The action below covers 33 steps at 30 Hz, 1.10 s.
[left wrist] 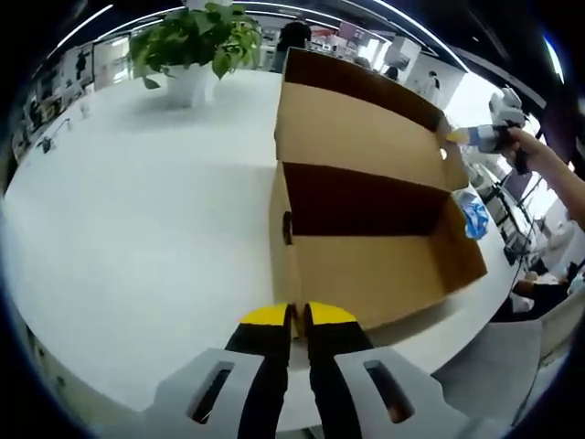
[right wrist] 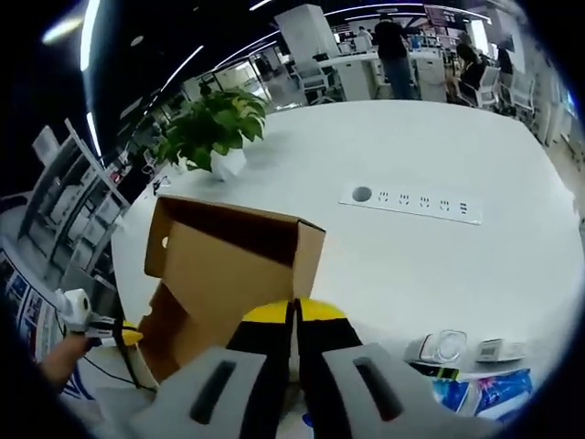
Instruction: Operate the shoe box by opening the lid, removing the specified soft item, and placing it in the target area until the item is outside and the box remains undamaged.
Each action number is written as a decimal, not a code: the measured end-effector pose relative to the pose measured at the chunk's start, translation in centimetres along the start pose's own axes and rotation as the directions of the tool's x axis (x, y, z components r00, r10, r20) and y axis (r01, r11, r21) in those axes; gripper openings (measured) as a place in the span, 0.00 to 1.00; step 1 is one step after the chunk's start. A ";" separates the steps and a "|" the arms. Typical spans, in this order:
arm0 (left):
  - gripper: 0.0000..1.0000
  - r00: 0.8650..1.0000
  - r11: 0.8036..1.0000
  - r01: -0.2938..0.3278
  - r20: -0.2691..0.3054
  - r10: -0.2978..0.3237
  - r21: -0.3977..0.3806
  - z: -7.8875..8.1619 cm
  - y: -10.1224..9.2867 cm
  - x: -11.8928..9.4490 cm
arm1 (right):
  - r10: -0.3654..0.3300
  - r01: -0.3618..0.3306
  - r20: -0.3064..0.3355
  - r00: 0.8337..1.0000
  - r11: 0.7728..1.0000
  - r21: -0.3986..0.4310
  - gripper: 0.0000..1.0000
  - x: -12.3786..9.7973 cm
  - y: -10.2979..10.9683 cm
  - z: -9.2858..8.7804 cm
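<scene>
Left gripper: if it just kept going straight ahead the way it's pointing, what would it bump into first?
Most likely the cardboard shoe box. The left gripper, jaws closed, points at the box's near corner edge and already looks to be at or touching it, though depth is hard to judge.

I'm in an open-plan office: big white tabletop with a built-in power socket strip, potted plant, desks and chairs behind, people standing, strip ceiling lights.
</scene>
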<state>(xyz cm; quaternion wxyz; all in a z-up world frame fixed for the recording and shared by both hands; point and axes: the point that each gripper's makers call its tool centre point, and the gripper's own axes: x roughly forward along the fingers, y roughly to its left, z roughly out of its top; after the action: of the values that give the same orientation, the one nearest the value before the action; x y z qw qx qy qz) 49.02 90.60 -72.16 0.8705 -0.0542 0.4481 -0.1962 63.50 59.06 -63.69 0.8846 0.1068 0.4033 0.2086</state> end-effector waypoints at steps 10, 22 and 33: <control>0.03 1.000 1.000 0.003 0.008 -0.003 -0.008 0.0 0.1 -0.1 | 0.019 -0.018 0.035 0.999 0.999 -0.034 0.00 -2.1 1.4 -0.7; 0.03 1.000 1.000 0.010 0.017 -0.010 -0.003 0.0 0.0 -0.2 | 0.025 -0.018 0.083 0.996 0.997 -0.078 0.00 -4.0 2.7 -2.0; 0.03 0.999 1.000 0.017 0.033 -0.017 -0.004 0.0 0.0 -0.2 | 0.020 -0.009 0.133 0.991 0.996 -0.087 0.00 -5.2 3.3 -3.3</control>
<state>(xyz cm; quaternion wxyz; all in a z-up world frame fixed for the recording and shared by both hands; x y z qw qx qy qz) 48.88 90.67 -72.00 0.8759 -0.0631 0.4337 -0.2017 57.00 59.70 -61.23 0.9119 0.0850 0.3327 0.2247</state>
